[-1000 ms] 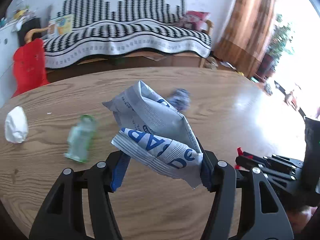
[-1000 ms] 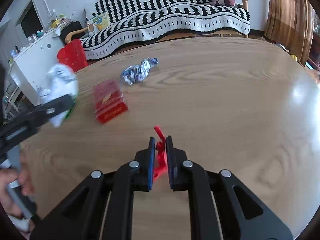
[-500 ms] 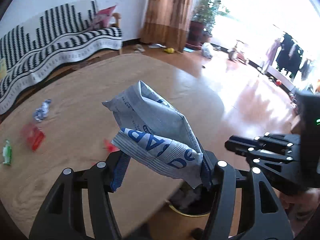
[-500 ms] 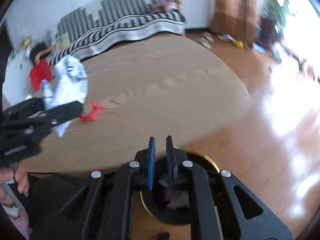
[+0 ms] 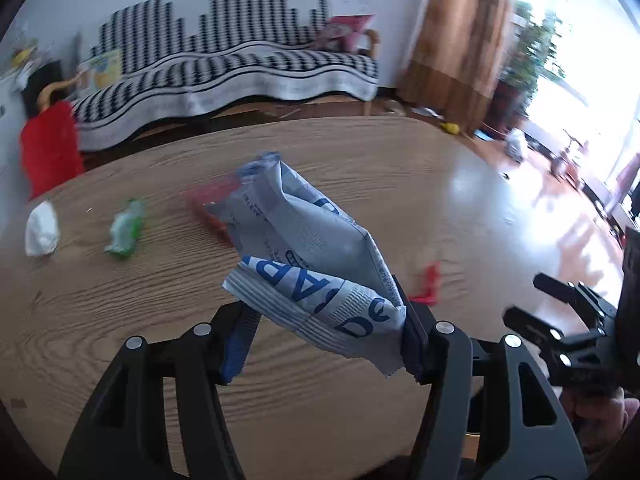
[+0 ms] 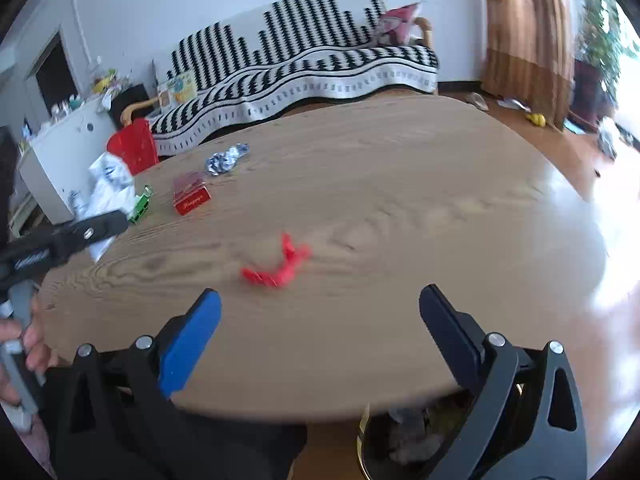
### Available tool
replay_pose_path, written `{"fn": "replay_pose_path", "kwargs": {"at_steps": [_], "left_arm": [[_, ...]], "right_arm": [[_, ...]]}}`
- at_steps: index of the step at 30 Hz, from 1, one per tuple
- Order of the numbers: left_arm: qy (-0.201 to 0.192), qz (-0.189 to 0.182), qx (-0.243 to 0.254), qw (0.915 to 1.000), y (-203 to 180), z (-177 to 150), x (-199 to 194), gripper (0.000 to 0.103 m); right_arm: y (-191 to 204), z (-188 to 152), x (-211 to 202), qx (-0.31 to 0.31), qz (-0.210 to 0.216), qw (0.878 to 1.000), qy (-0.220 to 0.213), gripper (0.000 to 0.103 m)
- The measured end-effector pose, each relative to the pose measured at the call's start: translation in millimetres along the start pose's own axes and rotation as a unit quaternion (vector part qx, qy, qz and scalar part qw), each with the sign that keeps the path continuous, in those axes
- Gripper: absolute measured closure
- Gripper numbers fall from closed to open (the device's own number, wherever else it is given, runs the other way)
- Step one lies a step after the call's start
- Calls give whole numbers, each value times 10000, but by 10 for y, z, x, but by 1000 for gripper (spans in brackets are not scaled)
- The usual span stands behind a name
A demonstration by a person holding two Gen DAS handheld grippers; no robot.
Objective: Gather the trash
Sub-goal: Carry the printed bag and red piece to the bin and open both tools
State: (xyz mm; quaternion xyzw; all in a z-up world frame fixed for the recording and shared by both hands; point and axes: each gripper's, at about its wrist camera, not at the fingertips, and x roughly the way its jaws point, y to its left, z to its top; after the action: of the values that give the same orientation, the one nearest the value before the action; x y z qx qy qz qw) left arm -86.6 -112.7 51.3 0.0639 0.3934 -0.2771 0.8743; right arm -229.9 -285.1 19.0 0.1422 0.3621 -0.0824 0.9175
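Note:
My left gripper (image 5: pixel 322 320) is shut on a crumpled grey-and-blue snack bag (image 5: pixel 312 248), held above the wooden table (image 5: pixel 120 320). My right gripper (image 6: pixel 319 298) hangs over the table's near edge, its jaws opening wide with nothing between them. A red wrapper scrap (image 6: pixel 280 266) lies on the table just beyond the right gripper's fingertips. Farther left are a red box (image 6: pixel 191 199), a green wrapper (image 6: pixel 141 204) and a crumpled foil piece (image 6: pixel 226 158). A white paper ball (image 5: pixel 40 230) sits at the table's left.
A round bin (image 6: pixel 400 440) holding trash stands on the floor under the table's near edge. A person's hand (image 6: pixel 28 344) grips the left tool. A striped sofa (image 6: pixel 304 64), a red chair (image 6: pixel 134 150) and a white cabinet (image 6: pixel 60 160) stand behind the table.
The right gripper's jaws, shut before, now stand wide apart. Both views swung out toward the bin at the table's edge and back over the table. The bag stays in the left gripper.

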Motion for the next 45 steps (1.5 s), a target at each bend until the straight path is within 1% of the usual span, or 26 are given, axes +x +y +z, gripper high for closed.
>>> {"fn": "replay_pose_path", "kwargs": {"at_steps": [2, 3, 4, 5, 6, 7, 8, 9, 10, 11, 13, 16, 19, 23, 25, 27, 29, 30, 32, 33, 35, 37, 39, 41, 45], "left_arm": [[73, 7, -67, 10000, 119, 2, 79, 43], [116, 16, -73, 9999, 162, 2, 125, 43], [138, 22, -74, 9999, 180, -10, 137, 43], [178, 8, -75, 9998, 203, -19, 179, 43], [199, -3, -83, 9998, 209, -33, 191, 43], [227, -19, -83, 9997, 222, -41, 211, 43], [248, -27, -77, 9997, 222, -55, 221, 43], [269, -33, -64, 9996, 218, -44, 246, 43], [291, -37, -39, 9996, 202, -46, 257, 43], [296, -33, -20, 9996, 190, -52, 257, 43], [294, -41, 7, 9996, 132, -37, 243, 43], [273, -39, 137, 9995, -2, -1, 221, 43], [236, -66, 471, 9986, -343, -30, 136, 43], [246, -291, 899, 9952, -861, -81, 60, 43], [301, -456, 1113, 9923, -1157, -130, 51, 43], [409, -693, 1335, 9878, -1503, -225, 77, 43], [556, -863, 1537, 9828, -1794, -328, 130, 43], [676, -964, 1686, 9786, -2017, -409, 180, 43], [839, -1120, 1864, 9725, -2304, -530, 257, 43], [941, -1203, 1990, 9680, -2497, -624, 310, 43], [1079, -1289, 2178, 9614, -2741, -773, 394, 43], [1291, -1380, 2422, 9516, -3011, -992, 493, 43], [1491, -1406, 2575, 9443, -3166, -1154, 598, 43], [1664, -1376, 2653, 9397, -3217, -1292, 697, 43], [2017, -1278, 2584, 9361, -3169, -1438, 944, 43]], "right_arm": [[106, 118, 276, 46, 48, 9998, 206, 18], [137, 157, 418, 114, 67, 9994, 332, 26], [152, 195, 520, 155, 46, 9990, 428, 33], [163, 214, 645, 201, 4, 9983, 541, 36], [172, 225, 746, 220, -50, 9978, 623, 42], [176, 240, 802, 211, -101, 9975, 668, 47], [197, 259, 831, 95, -253, 9980, 568, 52], [222, 264, 863, -26, -394, 9975, 583, 66], [253, 269, 872, -174, -499, 9969, 584, 85], [241, 273, 883, -191, -486, 9969, 592, 90], [210, 252, 843, -104, -268, 9978, 591, 92], [104, 184, 749, 3, -161, 9982, 585, 92], [-13, 127, 542, 112, -137, 9987, 468, 92], [-301, 36, 70, 196, -250, 9991, 265, 92], [-497, -93, -240, 253, -376, 9988, 165, 92], [-686, -262, -459, 394, -450, 9980, 197, 92], [-894, -497, -678, 528, -577, 9964, 314, 92], [-966, -606, -747, 553, -647, 9957, 373, 92], [-1134, -876, -847, 646, -756, 9934, 571, 92], [-1216, -1014, -860, 706, -809, 9918, 688, 92], [-1361, -1270, -834, 863, -824, 9887, 908, 92], [-1472, -1464, -775, 987, -825, 9860, 1064, 92], [-1559, -1617, -698, 1118, -775, 9837, 1179, 92], [-1646, -1749, -594, 1213, -727, 9812, 1313, 92], [-1784, -1920, -400, 1401, -614, 9757, 1567, 92]]}}
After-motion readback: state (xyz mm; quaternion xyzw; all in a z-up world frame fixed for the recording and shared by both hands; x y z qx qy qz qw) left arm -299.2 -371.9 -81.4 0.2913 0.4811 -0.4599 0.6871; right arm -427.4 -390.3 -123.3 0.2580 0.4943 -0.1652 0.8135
